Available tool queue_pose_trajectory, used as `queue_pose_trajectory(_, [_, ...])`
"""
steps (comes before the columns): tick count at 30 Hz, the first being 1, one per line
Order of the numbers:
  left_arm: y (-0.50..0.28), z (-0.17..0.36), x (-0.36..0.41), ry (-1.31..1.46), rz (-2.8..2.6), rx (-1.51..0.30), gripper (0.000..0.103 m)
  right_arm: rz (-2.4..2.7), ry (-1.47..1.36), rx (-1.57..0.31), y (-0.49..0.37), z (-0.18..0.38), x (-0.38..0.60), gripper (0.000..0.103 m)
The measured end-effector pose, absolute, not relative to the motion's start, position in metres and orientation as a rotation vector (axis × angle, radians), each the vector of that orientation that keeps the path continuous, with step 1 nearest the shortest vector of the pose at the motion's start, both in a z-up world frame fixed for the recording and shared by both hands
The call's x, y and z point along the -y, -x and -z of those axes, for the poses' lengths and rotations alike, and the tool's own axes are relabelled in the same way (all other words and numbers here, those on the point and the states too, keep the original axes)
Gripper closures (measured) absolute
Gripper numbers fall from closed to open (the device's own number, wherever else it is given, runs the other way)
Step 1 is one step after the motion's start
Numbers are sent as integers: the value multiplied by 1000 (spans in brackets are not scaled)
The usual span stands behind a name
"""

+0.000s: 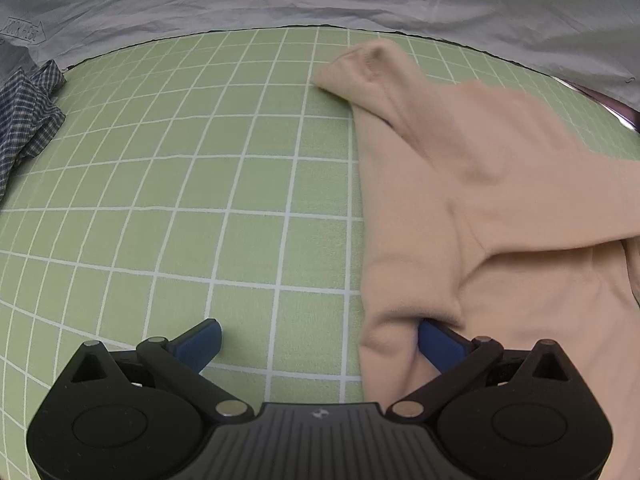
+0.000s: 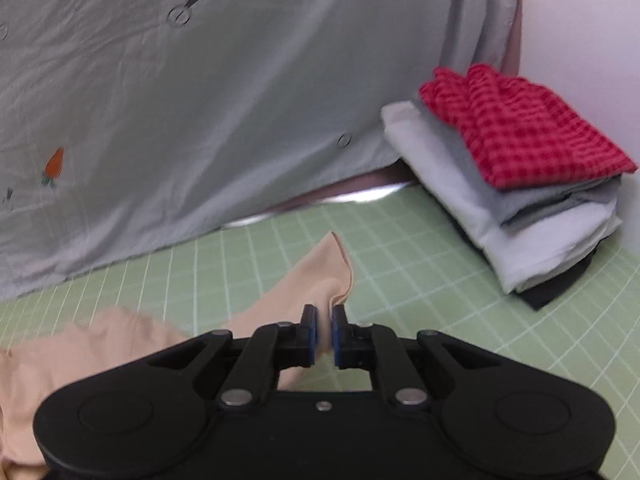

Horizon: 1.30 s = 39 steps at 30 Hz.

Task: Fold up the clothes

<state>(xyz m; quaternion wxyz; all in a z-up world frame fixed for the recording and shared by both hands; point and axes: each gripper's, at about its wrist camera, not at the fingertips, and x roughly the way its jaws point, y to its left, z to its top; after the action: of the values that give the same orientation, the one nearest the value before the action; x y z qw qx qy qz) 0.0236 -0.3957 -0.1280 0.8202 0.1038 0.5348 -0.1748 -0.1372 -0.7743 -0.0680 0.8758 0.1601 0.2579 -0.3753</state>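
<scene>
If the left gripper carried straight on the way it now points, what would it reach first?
Probably bare green grid mat; the left gripper points along the peach garment's edge, one open finger already under it. Depth is unclear.

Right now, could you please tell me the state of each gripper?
Left gripper: open, one finger tucked under the peach top's edge.
Right gripper: closed on the peach top.

Left gripper point(image 1: 318, 344): your matte black body fills the bottom of the frame, with a round housing at each lower corner.
Left centre plate: dark grey, ribbed, with a small round black-and-white mark at its top.
Left linkages: black arms pinned with silver rivets; blue pads point(image 1: 200, 342) at the tips.
Right gripper point(image 2: 324, 334): same black shell along the bottom, silver rivets, one small screw at centre, blue-edged pads point(image 2: 313, 332).
</scene>
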Motion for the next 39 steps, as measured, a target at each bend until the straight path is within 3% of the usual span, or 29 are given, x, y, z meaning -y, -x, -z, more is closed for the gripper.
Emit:
queue_pose_trajectory(19, [-65, 102, 376, 14, 332, -1169, 0, 870, -359, -688, 150, 110, 783, 94])
queue_pose_trajectory(28, [-115, 114, 423, 151, 419, -1186, 3, 881, -367, -736, 151, 123, 777, 94])
queue_pose_trajectory(33, [-134, 119, 453, 167, 459, -1156, 25, 882, -364, -755, 152, 128, 778, 94])
queue_pose_trajectory(35, [-141, 119, 460, 174, 468, -1151, 47, 881, -367, -763, 152, 130, 778, 94])
queue_pose_trajectory(36, [-145, 119, 463, 179, 471, -1149, 52, 881, -367, -766, 153, 131, 778, 94])
queue_pose_trajectory(38, [-154, 119, 470, 168, 468, -1138, 85, 883, -363, -772, 152, 133, 776, 94])
queue_pose_trajectory(39, [-159, 120, 473, 164, 469, -1140, 89, 883, -359, -774, 152, 133, 776, 94])
